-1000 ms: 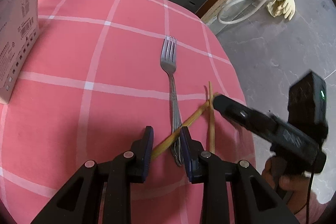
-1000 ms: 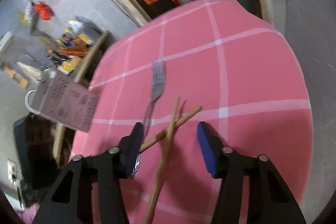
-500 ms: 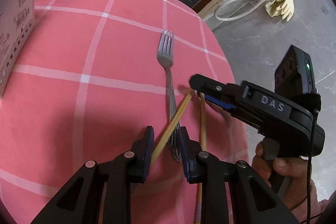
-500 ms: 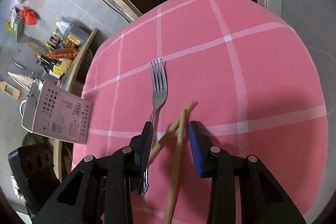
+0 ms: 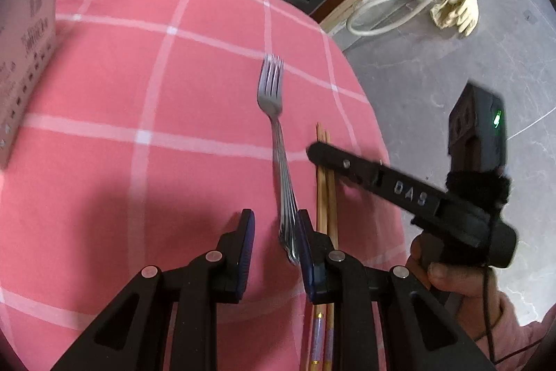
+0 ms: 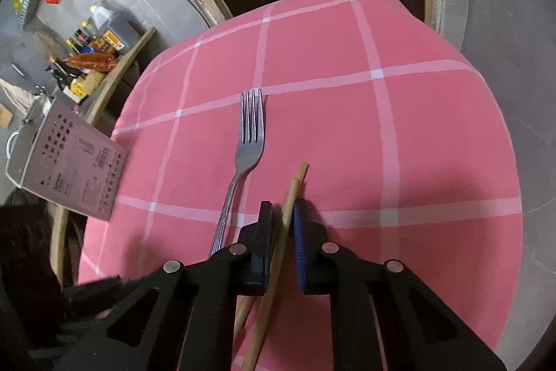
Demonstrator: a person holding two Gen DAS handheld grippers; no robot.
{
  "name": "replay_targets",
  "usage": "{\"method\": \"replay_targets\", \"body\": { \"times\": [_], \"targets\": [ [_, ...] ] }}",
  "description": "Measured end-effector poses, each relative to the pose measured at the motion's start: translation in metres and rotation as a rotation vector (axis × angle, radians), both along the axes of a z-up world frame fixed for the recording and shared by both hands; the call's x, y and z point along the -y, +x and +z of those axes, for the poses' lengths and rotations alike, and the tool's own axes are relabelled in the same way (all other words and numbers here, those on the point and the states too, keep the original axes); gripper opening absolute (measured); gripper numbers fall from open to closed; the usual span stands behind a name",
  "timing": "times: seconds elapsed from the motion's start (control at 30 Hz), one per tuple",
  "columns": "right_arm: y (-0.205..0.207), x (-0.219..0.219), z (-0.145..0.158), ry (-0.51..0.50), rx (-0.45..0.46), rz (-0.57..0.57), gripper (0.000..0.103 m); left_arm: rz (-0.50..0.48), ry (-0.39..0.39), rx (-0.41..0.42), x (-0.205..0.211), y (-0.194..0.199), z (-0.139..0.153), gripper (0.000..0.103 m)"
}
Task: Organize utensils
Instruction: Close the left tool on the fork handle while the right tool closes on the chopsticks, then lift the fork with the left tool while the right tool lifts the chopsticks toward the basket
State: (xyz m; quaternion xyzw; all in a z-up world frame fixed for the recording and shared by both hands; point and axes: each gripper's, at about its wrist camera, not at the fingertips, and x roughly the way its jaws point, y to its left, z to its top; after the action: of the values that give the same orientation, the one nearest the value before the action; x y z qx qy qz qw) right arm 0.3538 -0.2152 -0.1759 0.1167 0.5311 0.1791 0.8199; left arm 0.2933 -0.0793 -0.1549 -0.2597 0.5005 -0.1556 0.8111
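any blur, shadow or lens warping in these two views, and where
Left wrist view: the right gripper is smeared by motion, its jaws closing on the chopsticks; a soft shadow darkens the cloth at lower left; the fork stays sharp. Right wrist view: the fisheye bows the checked lines, a shadow lies right of the fingers, and a dark blurred shape sits at lower left.
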Motion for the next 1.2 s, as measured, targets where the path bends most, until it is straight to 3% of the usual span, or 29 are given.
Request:
{"method": "replay_targets", "body": {
  "times": [0.17, 0.57, 0.8, 1.0, 1.2],
  "targets": [
    [0.001, 0.001, -0.003, 0.024, -0.011, 0.012, 0.010, 0.026, 0.011, 0.007, -0.010, 0.014, 0.003, 0.023],
    [-0.014, 0.016, -0.003, 0.038, -0.019, 0.061, 0.008, -0.103, 0.087, -0.036, 0.022, 0.072, -0.005, 0.022],
    [-0.014, 0.015, -0.004, 0.031, -0.025, 0.045, 0.007, -0.117, 0.127, -0.071, 0.030, 0.082, -0.005, 0.008],
    [-0.020, 0.015, -0.001, 0.021, -0.033, 0.029, 0.008, -0.110, 0.140, -0.099, 0.028, 0.070, -0.003, 0.006],
    [-0.037, 0.019, -0.003, 0.042, -0.069, 0.016, 0.007, -0.114, 0.118, -0.160, 0.008, 0.014, -0.003, 0.006]
  ]
}}
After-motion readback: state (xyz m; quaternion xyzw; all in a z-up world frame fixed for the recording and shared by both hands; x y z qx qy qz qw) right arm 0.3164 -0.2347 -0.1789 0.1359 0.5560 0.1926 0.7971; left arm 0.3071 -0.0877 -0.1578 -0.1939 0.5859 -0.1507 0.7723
